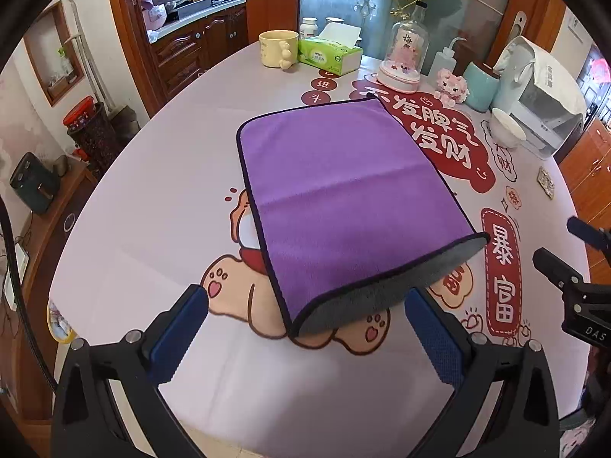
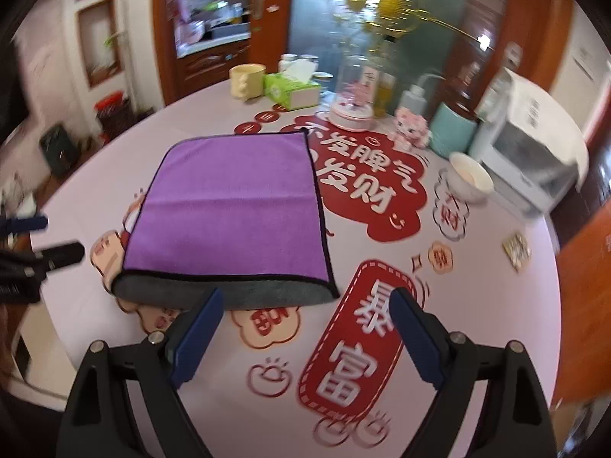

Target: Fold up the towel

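Note:
A purple towel point(image 1: 343, 194) with a dark hem and grey underside lies folded on the round table point(image 1: 145, 221). Its grey folded edge faces me. My left gripper point(image 1: 305, 301) is open and empty, its blue-padded fingers point(image 1: 179, 328) just short of the towel's near edge, the right finger beside the grey fold. In the right wrist view the towel point(image 2: 236, 198) lies ahead and left. My right gripper point(image 2: 309, 301) is open and empty, its left finger point(image 2: 198, 336) close to the grey edge. Each gripper shows at the side of the other's view, the right one point(image 1: 561, 252) and the left one point(image 2: 42, 240).
At the table's far side stand a yellow mug point(image 1: 278, 49), a green tissue box point(image 1: 330, 53), a glass dome ornament point(image 1: 404, 57), a pink toy point(image 1: 452, 86), a teal canister point(image 1: 481, 86), a white bowl point(image 1: 506, 126) and a white appliance point(image 1: 542, 91). A small coaster point(image 1: 547, 182) lies right.

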Demonstrator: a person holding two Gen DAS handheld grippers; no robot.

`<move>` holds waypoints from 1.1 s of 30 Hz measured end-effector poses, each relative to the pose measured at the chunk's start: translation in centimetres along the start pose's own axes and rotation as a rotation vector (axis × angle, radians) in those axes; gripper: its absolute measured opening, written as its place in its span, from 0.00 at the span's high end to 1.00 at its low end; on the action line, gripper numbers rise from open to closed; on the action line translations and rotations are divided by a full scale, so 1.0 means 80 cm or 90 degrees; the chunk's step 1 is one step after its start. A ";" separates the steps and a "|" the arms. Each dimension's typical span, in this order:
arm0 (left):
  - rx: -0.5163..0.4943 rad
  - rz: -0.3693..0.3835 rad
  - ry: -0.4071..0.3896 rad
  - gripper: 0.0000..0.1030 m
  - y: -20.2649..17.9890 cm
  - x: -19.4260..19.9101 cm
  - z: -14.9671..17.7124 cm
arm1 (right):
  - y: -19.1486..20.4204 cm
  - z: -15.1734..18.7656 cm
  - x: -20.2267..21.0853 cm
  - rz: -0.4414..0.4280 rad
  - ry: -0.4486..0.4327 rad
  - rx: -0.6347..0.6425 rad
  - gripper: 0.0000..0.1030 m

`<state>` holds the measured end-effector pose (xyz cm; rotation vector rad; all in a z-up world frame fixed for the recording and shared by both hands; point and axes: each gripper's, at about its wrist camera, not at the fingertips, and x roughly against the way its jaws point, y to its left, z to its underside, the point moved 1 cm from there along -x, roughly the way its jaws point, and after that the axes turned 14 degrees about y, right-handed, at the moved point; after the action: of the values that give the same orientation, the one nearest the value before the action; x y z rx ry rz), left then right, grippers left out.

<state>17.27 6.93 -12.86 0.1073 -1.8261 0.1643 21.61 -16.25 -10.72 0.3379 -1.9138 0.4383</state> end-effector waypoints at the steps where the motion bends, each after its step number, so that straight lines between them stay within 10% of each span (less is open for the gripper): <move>1: -0.004 -0.001 0.000 0.01 -0.001 -0.005 -0.001 | 0.000 -0.002 -0.005 0.001 -0.001 0.017 0.14; 21: -0.099 -0.030 0.045 0.01 -0.025 -0.102 -0.008 | -0.011 -0.011 -0.123 -0.074 0.038 0.187 0.29; 33: -0.096 0.018 0.100 0.30 -0.030 -0.133 -0.011 | -0.021 -0.009 -0.162 -0.117 0.064 0.179 0.60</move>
<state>21.26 4.54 -22.80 -0.0360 -1.6782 0.0521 27.71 -17.05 -22.29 0.6583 -1.7063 0.5906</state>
